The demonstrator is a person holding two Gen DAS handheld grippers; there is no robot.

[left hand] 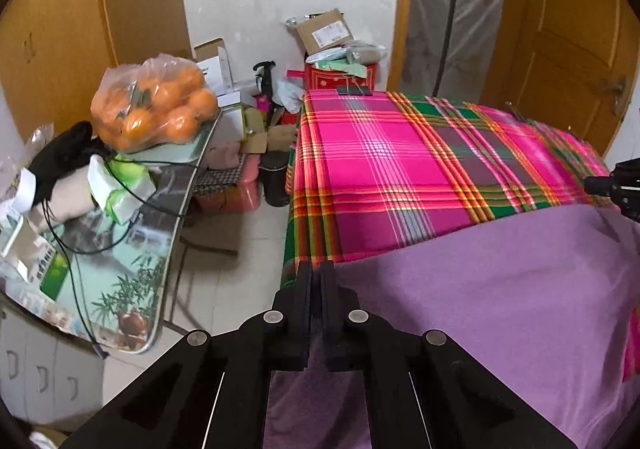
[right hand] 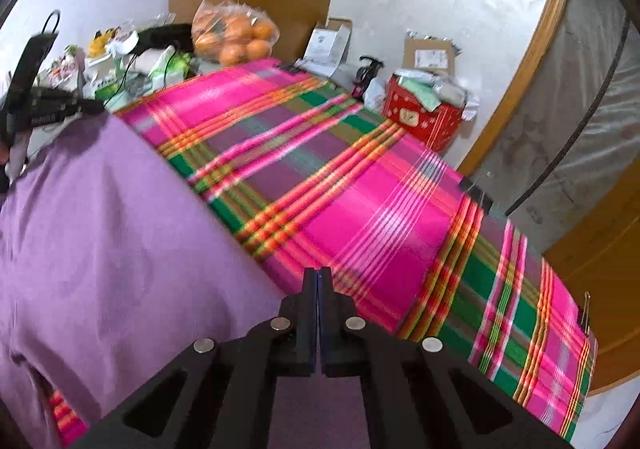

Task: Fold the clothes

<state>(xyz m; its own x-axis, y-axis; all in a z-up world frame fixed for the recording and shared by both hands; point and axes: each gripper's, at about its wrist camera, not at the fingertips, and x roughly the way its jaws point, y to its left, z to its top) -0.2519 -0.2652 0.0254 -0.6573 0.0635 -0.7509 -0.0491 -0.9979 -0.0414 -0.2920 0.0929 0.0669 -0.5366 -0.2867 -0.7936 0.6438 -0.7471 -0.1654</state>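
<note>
Both the left hand-held gripper and right hand-held gripper pinch the purple garment over the plaid-covered desk; judgement: keep edge taut, level while laying.

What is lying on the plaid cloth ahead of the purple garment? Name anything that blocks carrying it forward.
Nothing visible blocks it. Both the left gripper and right gripper are shut on the purple garment, and the plaid cloth beyond its lifted edge lies bare. The bag of oranges sits on the side table, off the cloth.
</note>
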